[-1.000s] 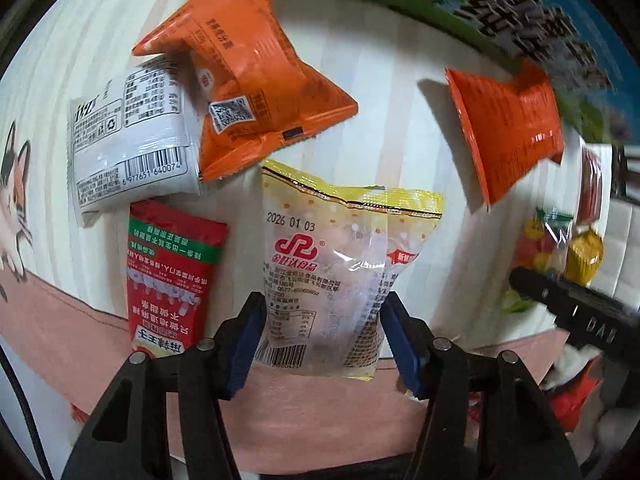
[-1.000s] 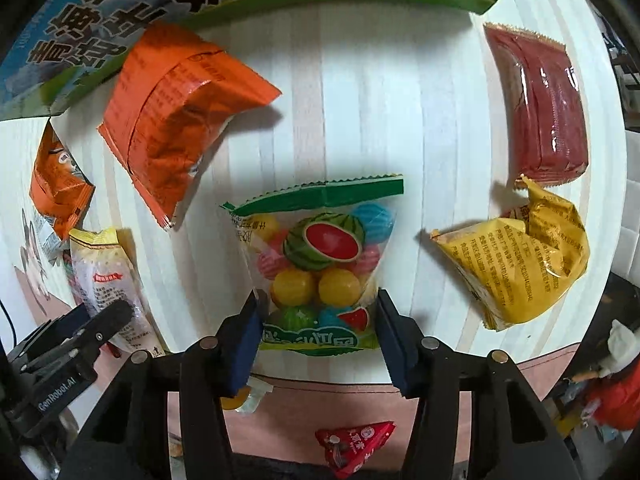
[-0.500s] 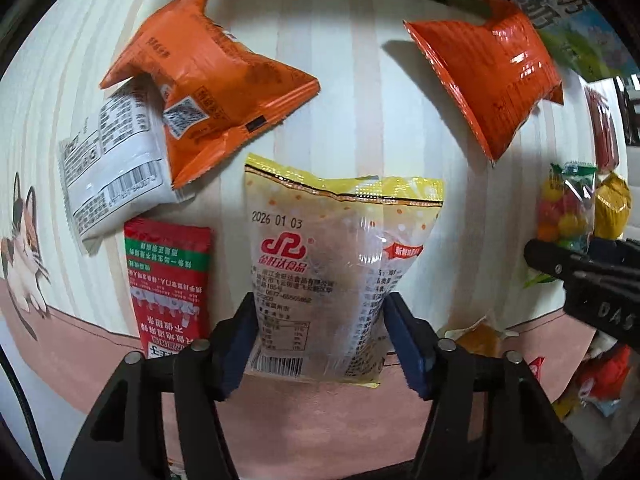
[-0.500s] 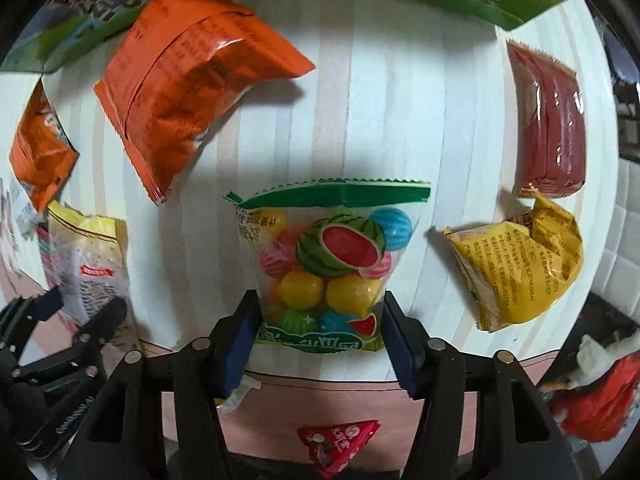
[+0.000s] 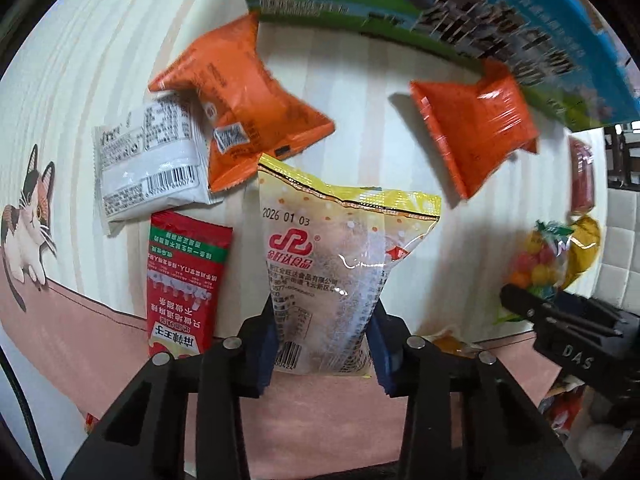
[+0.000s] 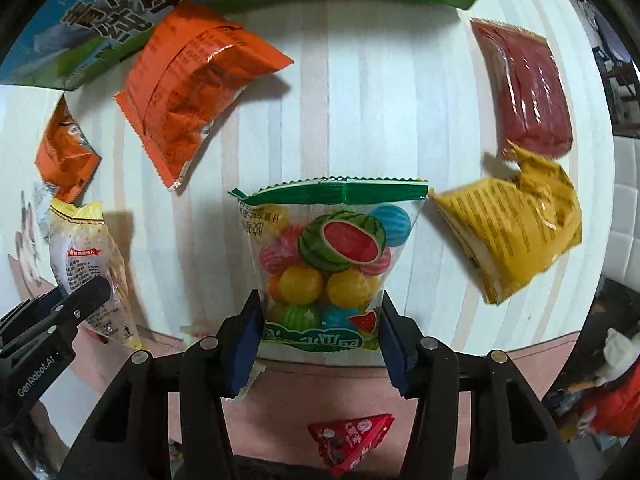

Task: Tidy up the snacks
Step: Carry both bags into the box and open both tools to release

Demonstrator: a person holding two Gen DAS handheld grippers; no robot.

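Tongs on the left (image 5: 322, 342) have just squeezed shut on a crinkly see-through yellow bag (image 5: 340, 264), while right tongs (image 6: 320, 338) pinch a shiny bag of round candy balls (image 6: 328, 264).

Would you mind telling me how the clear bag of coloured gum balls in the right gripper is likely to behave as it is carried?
The gum ball bag is thin clear film, so it will probably flex and sag rather than stay stiff. The right gripper pinches its lower end, so the loose round balls may shift and swing the bag. The glossy film looks slippery; it could slide out.
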